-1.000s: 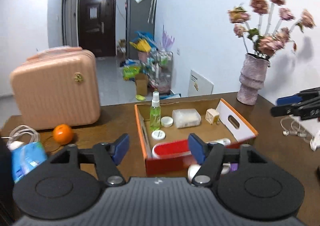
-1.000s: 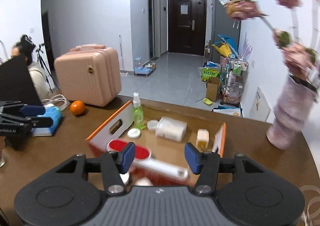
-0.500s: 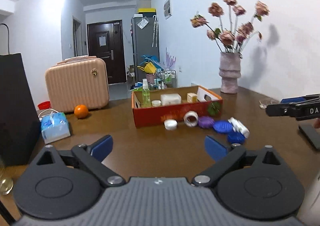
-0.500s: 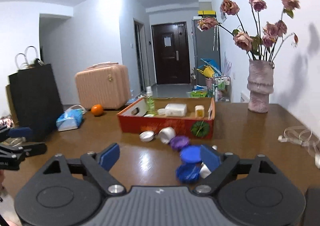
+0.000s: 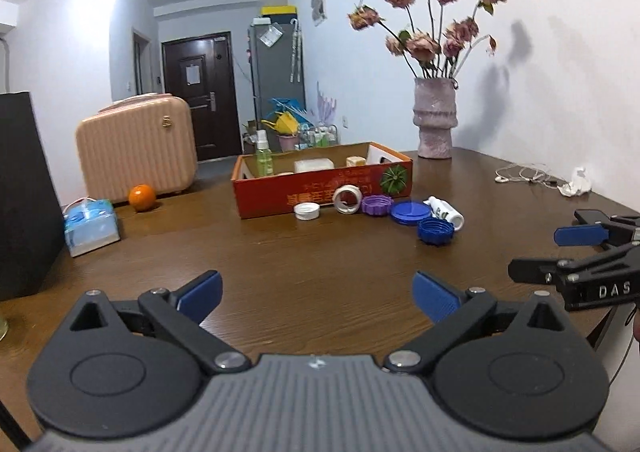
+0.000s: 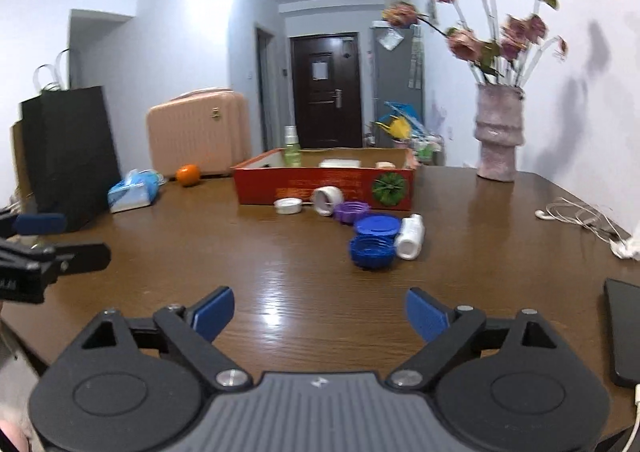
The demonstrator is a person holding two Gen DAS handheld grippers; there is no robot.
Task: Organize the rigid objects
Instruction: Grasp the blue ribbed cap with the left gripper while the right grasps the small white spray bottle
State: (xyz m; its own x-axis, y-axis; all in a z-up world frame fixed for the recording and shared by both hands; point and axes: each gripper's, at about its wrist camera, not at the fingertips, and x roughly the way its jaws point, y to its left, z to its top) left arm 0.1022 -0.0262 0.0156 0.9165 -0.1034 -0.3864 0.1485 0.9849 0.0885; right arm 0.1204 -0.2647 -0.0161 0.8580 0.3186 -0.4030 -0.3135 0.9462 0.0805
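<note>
A red cardboard box [image 5: 320, 188] stands mid-table and holds a green spray bottle [image 5: 264, 156] and a white box [image 5: 314, 165]. In front of it lie a white cap [image 5: 306, 211], a white ring [image 5: 348, 200], a purple lid [image 5: 376, 205], a flat blue lid [image 5: 410, 211], a ribbed blue cap [image 6: 372, 248] and a small white bottle [image 6: 410, 238]. My left gripper [image 5: 318, 290] hovers open over bare table, well short of them. To its right, my right gripper [image 6: 320, 308] has its jaws opening, with nothing between them.
A pink suitcase [image 5: 136, 148], an orange [image 5: 142, 197], a tissue pack [image 5: 92, 226] and a black bag [image 6: 68, 156] are at the left. A vase of dried flowers [image 5: 434, 120], earphones [image 6: 576, 214] and a dark phone [image 6: 624, 332] are at the right.
Both grippers pulled back from above the red box to the near side of the table and sank lower. Both sets of jaws spread wide apart.
</note>
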